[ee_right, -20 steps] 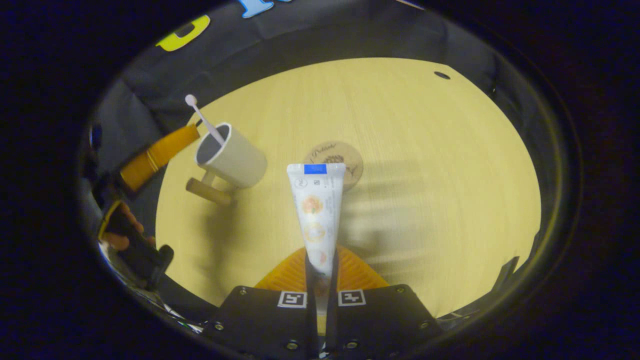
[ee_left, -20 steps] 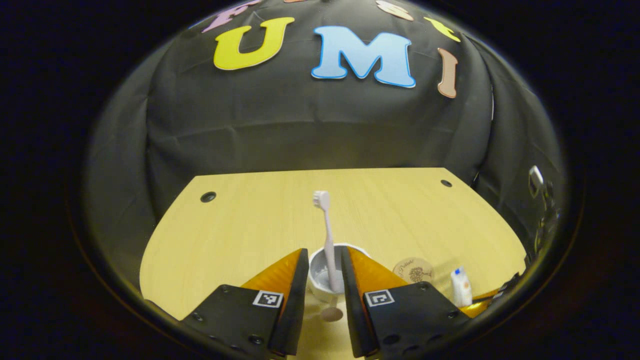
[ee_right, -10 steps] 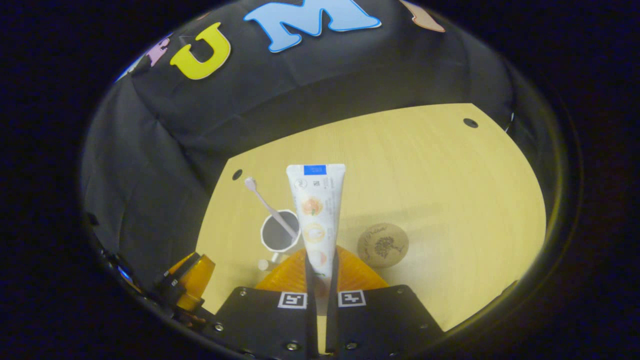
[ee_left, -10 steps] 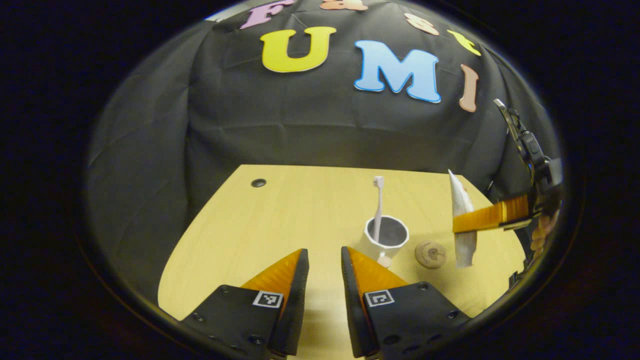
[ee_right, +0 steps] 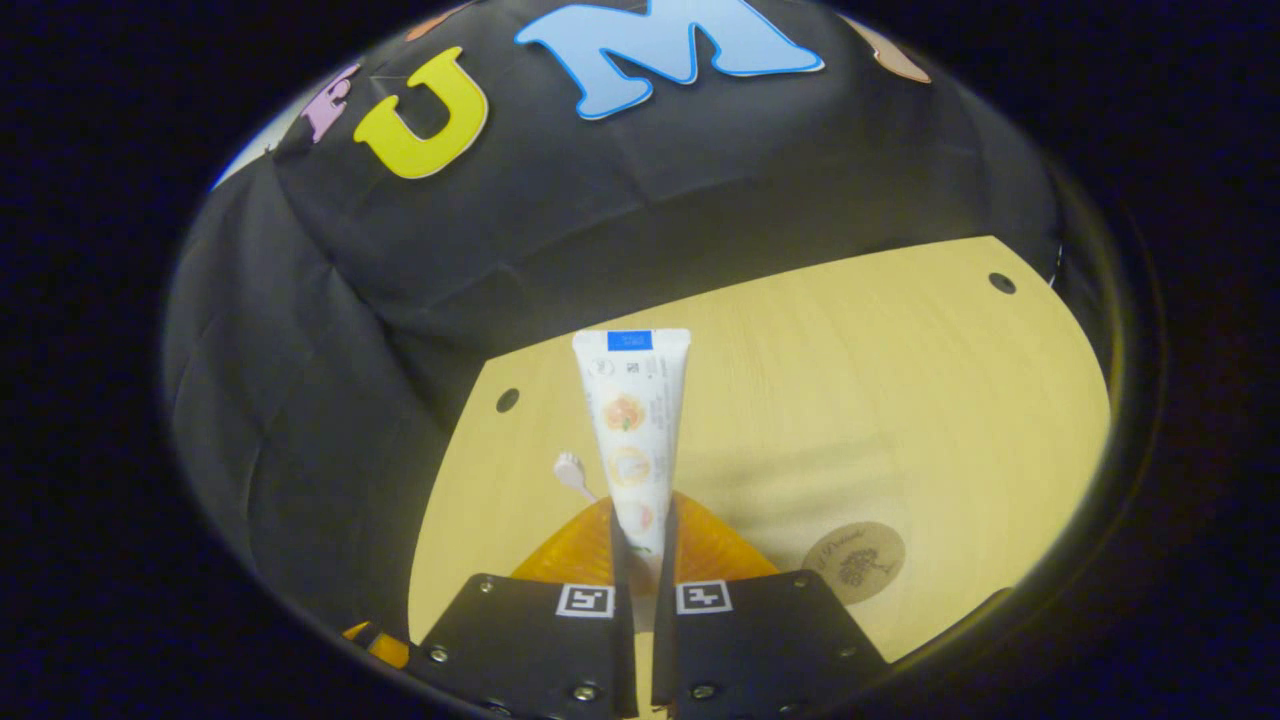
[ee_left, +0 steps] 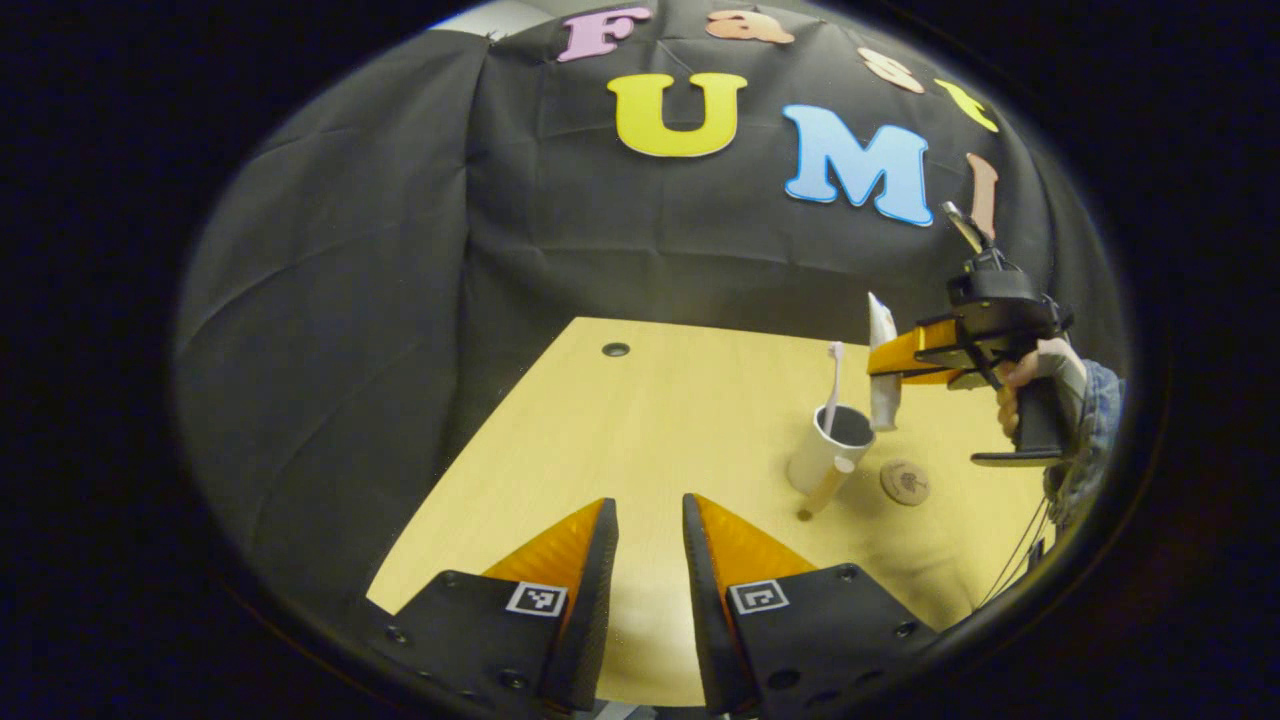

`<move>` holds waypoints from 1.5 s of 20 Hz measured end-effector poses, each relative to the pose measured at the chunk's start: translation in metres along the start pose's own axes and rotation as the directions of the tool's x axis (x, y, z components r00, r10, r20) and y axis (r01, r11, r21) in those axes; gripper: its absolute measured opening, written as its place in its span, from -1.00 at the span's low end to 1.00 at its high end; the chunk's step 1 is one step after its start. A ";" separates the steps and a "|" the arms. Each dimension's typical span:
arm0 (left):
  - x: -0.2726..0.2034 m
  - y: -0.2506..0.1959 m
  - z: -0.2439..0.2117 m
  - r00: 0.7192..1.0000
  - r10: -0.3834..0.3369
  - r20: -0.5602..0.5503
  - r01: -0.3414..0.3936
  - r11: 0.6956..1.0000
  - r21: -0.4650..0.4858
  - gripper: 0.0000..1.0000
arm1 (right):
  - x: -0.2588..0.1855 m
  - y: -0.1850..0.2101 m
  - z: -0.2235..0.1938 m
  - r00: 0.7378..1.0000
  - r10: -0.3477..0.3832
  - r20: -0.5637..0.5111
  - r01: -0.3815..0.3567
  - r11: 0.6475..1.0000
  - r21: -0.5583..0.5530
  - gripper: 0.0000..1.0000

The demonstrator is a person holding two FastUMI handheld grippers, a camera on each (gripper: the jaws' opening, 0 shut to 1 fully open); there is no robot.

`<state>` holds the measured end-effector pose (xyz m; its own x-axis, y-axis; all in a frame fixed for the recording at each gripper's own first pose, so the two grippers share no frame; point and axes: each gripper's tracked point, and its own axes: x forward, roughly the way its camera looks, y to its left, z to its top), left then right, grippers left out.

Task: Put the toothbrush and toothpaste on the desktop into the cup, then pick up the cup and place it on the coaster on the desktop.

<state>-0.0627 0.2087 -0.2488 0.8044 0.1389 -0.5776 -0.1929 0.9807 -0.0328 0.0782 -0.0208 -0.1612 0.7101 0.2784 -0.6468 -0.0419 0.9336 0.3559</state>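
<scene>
The toothpaste tube (ee_left: 882, 365) hangs upright just above the far rim of the white cup (ee_left: 832, 452), its long axis near vertical and its lower end pointing down toward the cup's mouth. That is the relation the coming move appears to turn on: a short drop, and perhaps a small shift toward the cup's centre, should put the tube inside.

The right gripper (ee_right: 641, 540) is the one at the cup. Its fingers are closed tight on the tube's narrow lower part, and in the right gripper view the flat crimped end of the tube stands up and away from the camera. In the left gripper view a hand (ee_left: 1035, 365) holds this gripper beside the cup.

The pale toothbrush (ee_left: 833, 385) already stands in the cup, head up, leaning on the rim; its head shows just left of the tube in the right gripper view.

The left gripper (ee_left: 650, 535) hangs well back over the yellow wooden desktop (ee_left: 640, 430), its fingers slightly parted and holding nothing.

The round coaster (ee_left: 905, 482) lies flat just beside the cup, bare.
</scene>
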 end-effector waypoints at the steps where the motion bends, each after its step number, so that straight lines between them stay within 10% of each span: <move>1: -0.004 0.003 -0.002 1.000 0.007 -0.001 -0.007 1.000 -0.003 -0.04 | 0.001 0.000 -0.001 1.000 -0.003 0.021 0.003 1.000 -0.015 -0.84; 13: -0.031 0.025 -0.015 0.998 0.063 -0.018 -0.063 0.998 0.006 -0.10 | 0.017 -0.007 -0.006 0.988 -0.017 0.155 0.040 0.988 -0.151 -0.84; 24: -0.015 -0.022 -0.005 1.000 -0.003 -0.016 0.003 1.000 0.030 -0.10 | -0.014 0.003 -0.034 0.989 0.051 0.139 -0.020 0.978 -0.210 -0.24; 27: -0.011 -0.043 0.000 0.999 -0.045 -0.020 0.046 0.998 0.038 -0.22 | -0.035 0.004 -0.026 0.985 0.070 0.158 -0.039 0.981 -0.193 0.20; 30: 0.002 -0.066 0.006 0.995 -0.095 -0.023 0.096 0.994 0.049 0.04 | -0.062 -0.002 -0.009 0.977 0.078 0.201 -0.045 0.985 -0.166 0.20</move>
<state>-0.0450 0.1447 -0.2433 0.8057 0.0419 -0.5908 -0.0872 0.9950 -0.0483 0.0276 -0.0380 -0.1281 0.8313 0.2994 -0.4683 -0.1897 0.9448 0.2673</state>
